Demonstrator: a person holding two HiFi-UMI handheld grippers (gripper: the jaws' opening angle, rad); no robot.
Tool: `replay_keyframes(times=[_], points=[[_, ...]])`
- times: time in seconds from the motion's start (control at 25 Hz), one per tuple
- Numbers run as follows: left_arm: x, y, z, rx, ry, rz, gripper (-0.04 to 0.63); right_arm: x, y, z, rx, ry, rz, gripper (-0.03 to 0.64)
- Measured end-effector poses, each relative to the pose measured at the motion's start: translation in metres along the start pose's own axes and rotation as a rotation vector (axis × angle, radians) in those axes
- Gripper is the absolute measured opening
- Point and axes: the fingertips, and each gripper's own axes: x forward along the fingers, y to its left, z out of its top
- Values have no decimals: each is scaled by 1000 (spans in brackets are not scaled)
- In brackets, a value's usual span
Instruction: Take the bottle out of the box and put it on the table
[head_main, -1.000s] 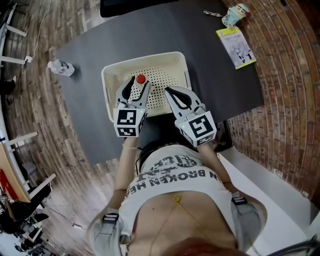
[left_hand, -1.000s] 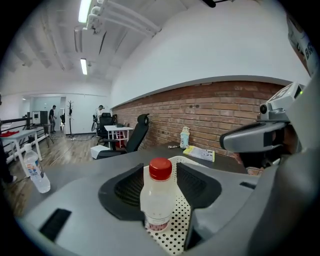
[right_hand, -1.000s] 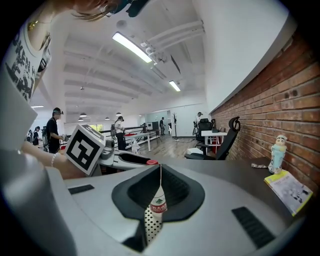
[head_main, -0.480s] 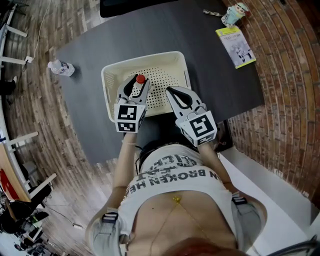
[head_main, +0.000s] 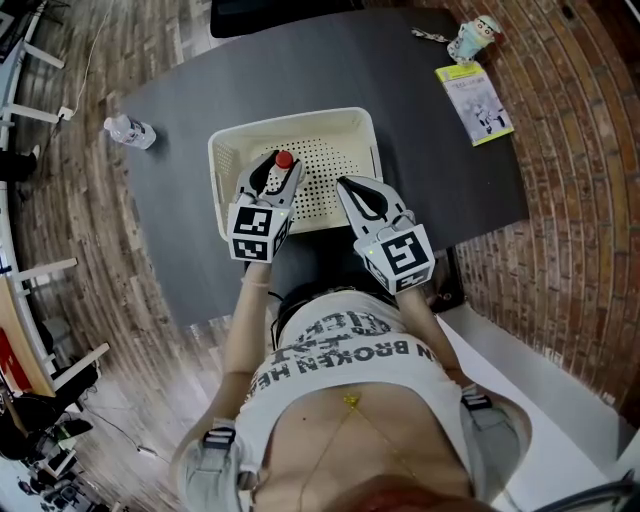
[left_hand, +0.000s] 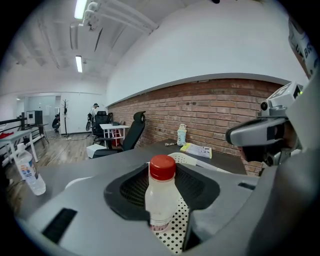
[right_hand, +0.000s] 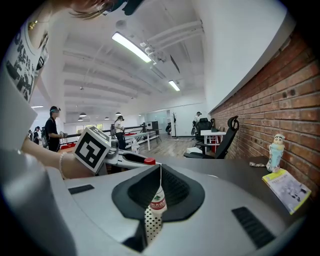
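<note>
A small clear bottle with a red cap (head_main: 284, 160) stands upright in the cream perforated box (head_main: 292, 118) on the dark table (head_main: 430, 160). My left gripper (head_main: 272, 173) reaches into the box. Its jaws have just been closing and now press the bottle (left_hand: 161, 192) from both sides. The right gripper (head_main: 346, 184) hovers over the box's near right part, shut and holding nothing. In the right gripper view, the bottle's label (right_hand: 158, 202) shows through the slit between the right gripper's (right_hand: 160, 182) fingertips, and the red cap (right_hand: 149, 161) shows past them.
A second clear water bottle (head_main: 130, 131) lies at the table's far left edge. A yellow booklet (head_main: 475, 100) and a small figure cup (head_main: 472, 33) sit at the far right corner. A black chair (head_main: 270, 12) stands behind the table.
The left gripper's jaws have narrowed onto the bottle. Both hands stay almost where they were, and the bottle still stands in the box.
</note>
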Motion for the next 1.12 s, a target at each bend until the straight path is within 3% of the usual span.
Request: replay_keyframes(times=[1.12], points=[[-2, -3, -3, -6, -3, 13, 160, -3, 0, 1, -21, -16, 51, 9]])
